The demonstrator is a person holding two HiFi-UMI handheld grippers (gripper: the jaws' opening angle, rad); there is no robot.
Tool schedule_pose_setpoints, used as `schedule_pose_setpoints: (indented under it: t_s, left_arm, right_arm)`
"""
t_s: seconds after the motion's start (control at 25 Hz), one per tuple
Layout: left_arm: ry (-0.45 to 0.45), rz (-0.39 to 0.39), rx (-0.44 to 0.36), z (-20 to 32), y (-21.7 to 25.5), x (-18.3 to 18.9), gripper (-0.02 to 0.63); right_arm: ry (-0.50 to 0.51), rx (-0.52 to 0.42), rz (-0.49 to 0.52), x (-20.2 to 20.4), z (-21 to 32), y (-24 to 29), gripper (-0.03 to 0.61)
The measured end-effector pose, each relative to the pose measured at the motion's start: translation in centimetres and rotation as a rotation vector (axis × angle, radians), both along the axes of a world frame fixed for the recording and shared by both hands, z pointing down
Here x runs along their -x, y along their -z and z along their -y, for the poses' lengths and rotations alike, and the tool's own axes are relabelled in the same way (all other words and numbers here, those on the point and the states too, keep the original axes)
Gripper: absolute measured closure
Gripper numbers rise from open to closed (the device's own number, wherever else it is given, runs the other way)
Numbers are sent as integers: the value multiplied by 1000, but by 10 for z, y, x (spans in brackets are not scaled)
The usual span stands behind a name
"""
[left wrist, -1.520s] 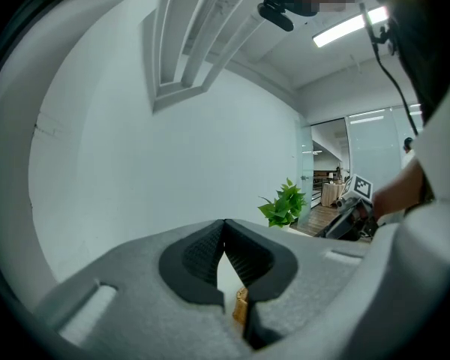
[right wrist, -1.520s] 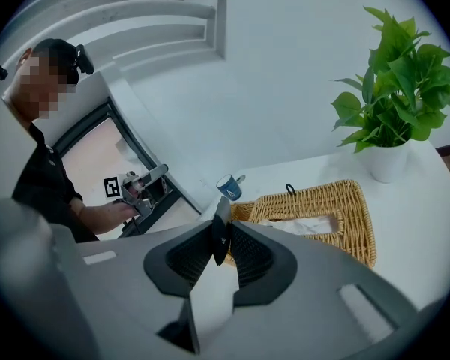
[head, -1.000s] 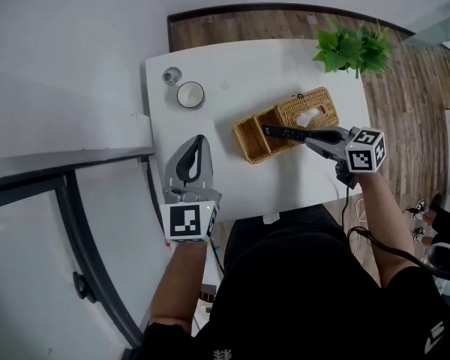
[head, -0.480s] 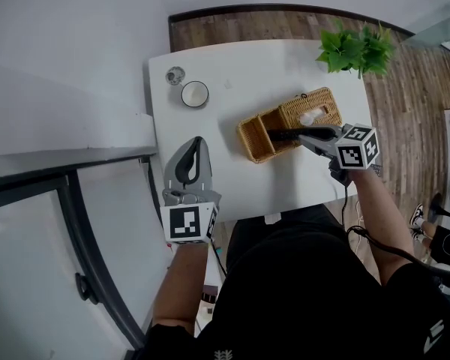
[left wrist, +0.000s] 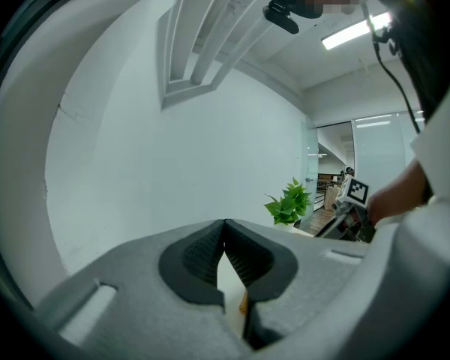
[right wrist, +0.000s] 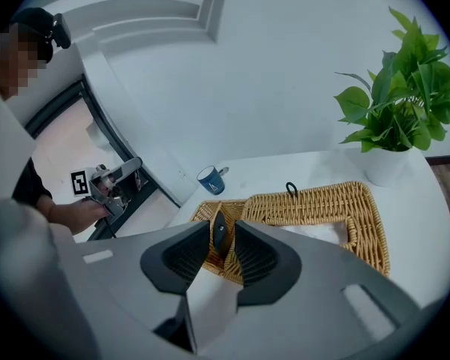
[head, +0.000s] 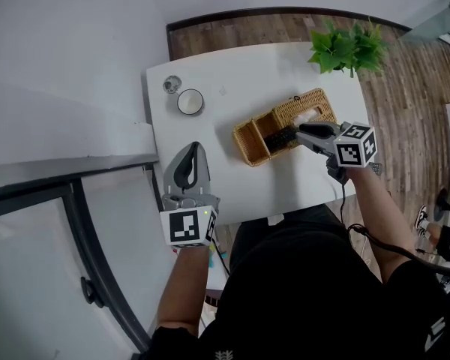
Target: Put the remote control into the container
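Observation:
The black remote control [head: 280,136] lies in the open left compartment of the wicker basket [head: 247,142] in the middle of the white table. My right gripper [head: 301,130] hovers at the remote's right end. Its jaws have just been opening. In the right gripper view the remote [right wrist: 220,235] stands end-on between the pads with a gap on each side, over the basket [right wrist: 315,201]. The right gripper [right wrist: 221,231] is open. My left gripper [head: 194,147] hangs shut and empty off the table's left front corner, and its pads meet in the left gripper view [left wrist: 225,227].
A potted plant [head: 343,47] stands at the table's far right corner. A blue mug [head: 190,101] and a small glass object [head: 171,85] sit at the far left. White tissue [head: 307,117] shows in the basket's lidded half. A dark railing [head: 82,201] runs at the left.
The remote, earlier held out level over the basket by the right gripper, has come down into the open compartment. The left gripper has stayed put.

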State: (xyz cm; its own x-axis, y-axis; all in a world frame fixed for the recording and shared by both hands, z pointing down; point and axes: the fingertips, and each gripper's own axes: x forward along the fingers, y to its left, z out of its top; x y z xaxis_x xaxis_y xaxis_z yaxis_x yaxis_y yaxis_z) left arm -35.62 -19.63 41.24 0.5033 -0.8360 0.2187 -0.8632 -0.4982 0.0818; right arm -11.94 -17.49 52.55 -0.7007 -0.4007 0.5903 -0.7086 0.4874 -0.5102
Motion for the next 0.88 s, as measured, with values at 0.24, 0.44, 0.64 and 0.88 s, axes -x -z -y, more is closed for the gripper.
schedule_pose_setpoints:
  t_s: [0.24, 0.44, 0.64, 0.88]
  left_arm:
    - [-27, -3, -21, 5, 14, -24, 612]
    - [-62, -4, -48, 10, 29, -48, 612]
    - [-85, -11, -72, 11, 47, -73, 612]
    - [-108, -12, -106, 7, 71, -101, 612]
  right_arm:
    - [-88, -59, 1, -27, 3, 12, 475]
    - [-201, -177, 1, -59, 9, 35, 506]
    - [-270, -344, -48, -93, 9, 66, 559]
    - [-360, -537, -125, -128, 0, 105, 575]
